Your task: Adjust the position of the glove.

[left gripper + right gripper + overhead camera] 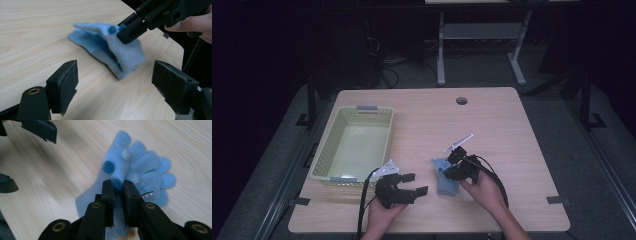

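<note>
Nearest, the left gripper [413, 184] hangs with jaws spread wide, just beside a blue glove [140, 167] pinched by the right gripper [118, 185] on the worktop [492, 120].

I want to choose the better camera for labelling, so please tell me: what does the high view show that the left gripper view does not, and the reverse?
The high view alone shows the pale green basket at the table's left, the round hole near its far edge, and the left gripper from outside, held by a hand. The left gripper view alone shows its own jaws spread wide with nothing between them, and a dark blue dot on the glove. Both show the light blue glove on the wooden table, with the right gripper closed on it.
</note>
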Motion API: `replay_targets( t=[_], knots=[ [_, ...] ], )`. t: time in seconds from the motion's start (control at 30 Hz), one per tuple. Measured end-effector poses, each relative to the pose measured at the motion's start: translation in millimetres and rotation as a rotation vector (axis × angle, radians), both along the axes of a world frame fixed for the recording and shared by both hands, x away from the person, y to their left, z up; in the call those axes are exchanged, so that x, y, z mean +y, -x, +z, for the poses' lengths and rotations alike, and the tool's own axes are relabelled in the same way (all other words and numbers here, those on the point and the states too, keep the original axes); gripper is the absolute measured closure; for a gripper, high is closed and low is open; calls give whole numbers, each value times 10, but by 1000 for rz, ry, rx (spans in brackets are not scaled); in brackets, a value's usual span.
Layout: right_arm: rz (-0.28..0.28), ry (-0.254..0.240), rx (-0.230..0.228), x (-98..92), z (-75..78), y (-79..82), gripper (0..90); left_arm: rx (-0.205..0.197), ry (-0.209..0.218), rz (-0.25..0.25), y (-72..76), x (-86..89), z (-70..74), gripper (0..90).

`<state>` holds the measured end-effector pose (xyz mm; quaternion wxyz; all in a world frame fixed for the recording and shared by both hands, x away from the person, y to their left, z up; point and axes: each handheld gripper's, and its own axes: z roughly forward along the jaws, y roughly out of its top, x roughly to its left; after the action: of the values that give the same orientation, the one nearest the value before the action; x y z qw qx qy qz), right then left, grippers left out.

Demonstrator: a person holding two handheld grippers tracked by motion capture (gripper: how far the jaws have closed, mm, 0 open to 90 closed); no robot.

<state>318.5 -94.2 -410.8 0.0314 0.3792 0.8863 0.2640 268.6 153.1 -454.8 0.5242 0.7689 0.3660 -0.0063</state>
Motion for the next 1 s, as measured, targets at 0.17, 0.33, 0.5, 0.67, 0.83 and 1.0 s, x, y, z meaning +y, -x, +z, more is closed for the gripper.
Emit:
replay_targets(
  t=[0.17, 0.33, 0.5, 0.67, 0.83, 1.0],
  knots=[
    [-6, 8, 13, 26, -100, 5, 789, 0, 3, 3, 14, -9, 18, 209],
    [-20, 26, 8, 38, -153, -1, 753, 8, 1, 3, 14, -17, 0, 209],
    [-46, -4, -18, 9, -111, -15, 661, 1, 1, 0, 15, -15, 9, 211],
    [-54, -43, -44, -8, -50, -7, 760, 9, -3, -3, 7, -24, -9, 215],
    [-40, -23, -21, 80, -165, -54, 805, 8, -2, -5, 22, -31, 3, 232],
    [-47, -29, 16, 68, -299, -106, 808, 20, 3, -5, 16, -34, -13, 236]
  ],
)
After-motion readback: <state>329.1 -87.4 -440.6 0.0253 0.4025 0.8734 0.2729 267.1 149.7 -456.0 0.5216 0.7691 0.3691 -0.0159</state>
